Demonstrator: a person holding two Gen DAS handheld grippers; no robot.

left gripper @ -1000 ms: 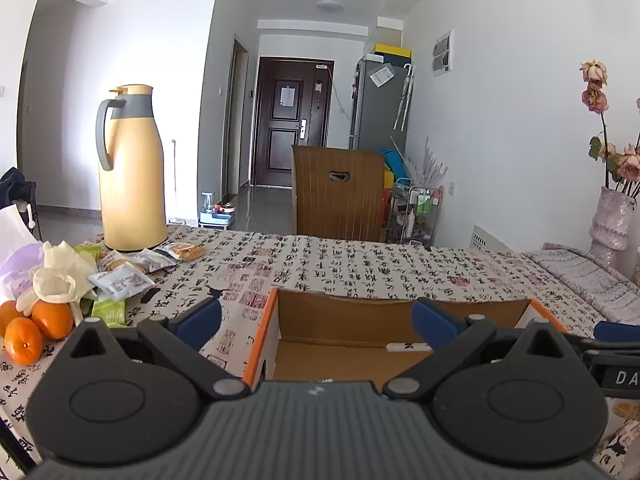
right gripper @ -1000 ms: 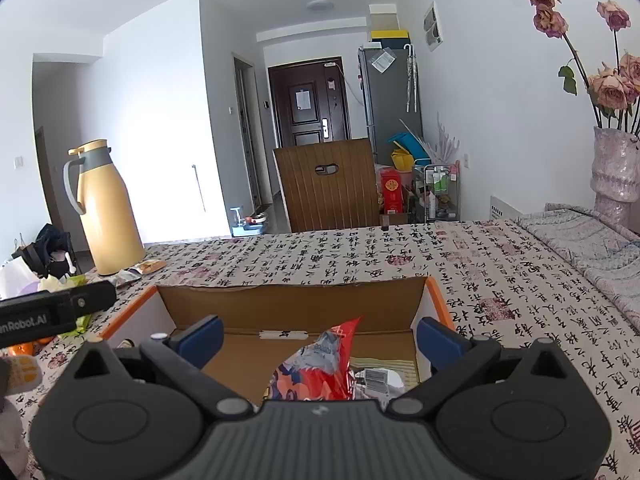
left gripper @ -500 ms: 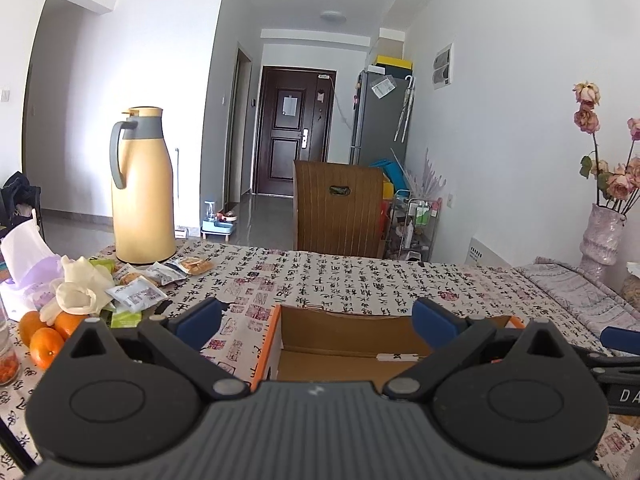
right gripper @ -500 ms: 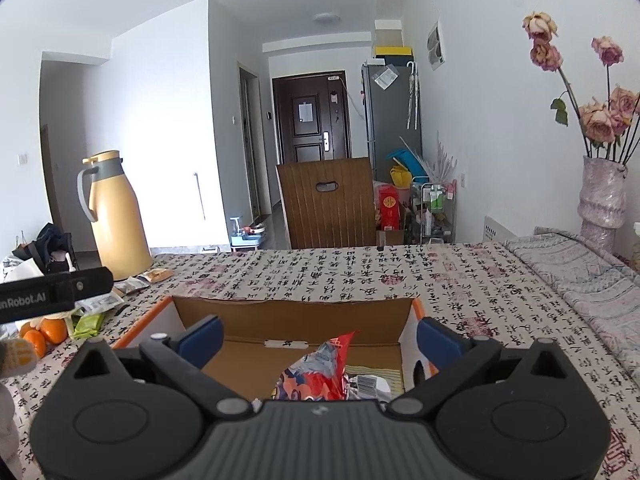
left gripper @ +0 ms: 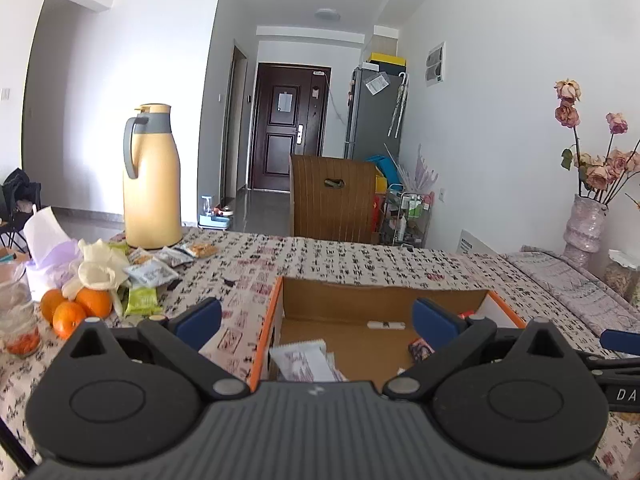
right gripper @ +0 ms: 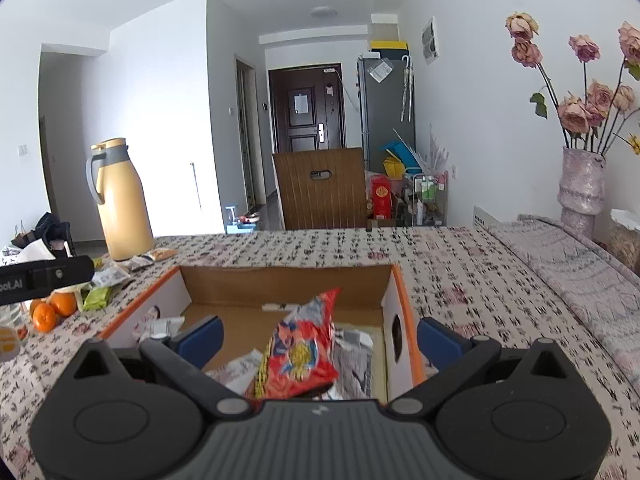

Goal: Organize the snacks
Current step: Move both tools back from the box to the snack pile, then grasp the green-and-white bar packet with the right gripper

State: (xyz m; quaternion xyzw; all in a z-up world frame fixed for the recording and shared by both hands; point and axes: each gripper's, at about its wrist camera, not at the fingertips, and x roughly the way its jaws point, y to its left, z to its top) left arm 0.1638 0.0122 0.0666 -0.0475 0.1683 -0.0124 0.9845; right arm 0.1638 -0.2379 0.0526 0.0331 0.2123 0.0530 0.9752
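left claw [left gripper: 316, 318] gaping wide, holding nothing | right claw [right gripper: 318, 338] gaping wide, touching nothing | red packet [right gripper: 300, 354] standing in box [right gripper: 280, 280], base hiding behind claw body

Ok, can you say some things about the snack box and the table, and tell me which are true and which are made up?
1. The red snack bag sits inside the cardboard box. True.
2. The yellow thermos jug stands inside the box. False: it stands on the tablecloth, left of the box.
3. Both hand-held grippers are open and hold nothing. True: the left hand-held gripper and the right hand-held gripper have their fingers spread wide.
4. The oranges are in the box. False: they lie on the table at the far left.
5. The green snack packet lies outside the box. True.
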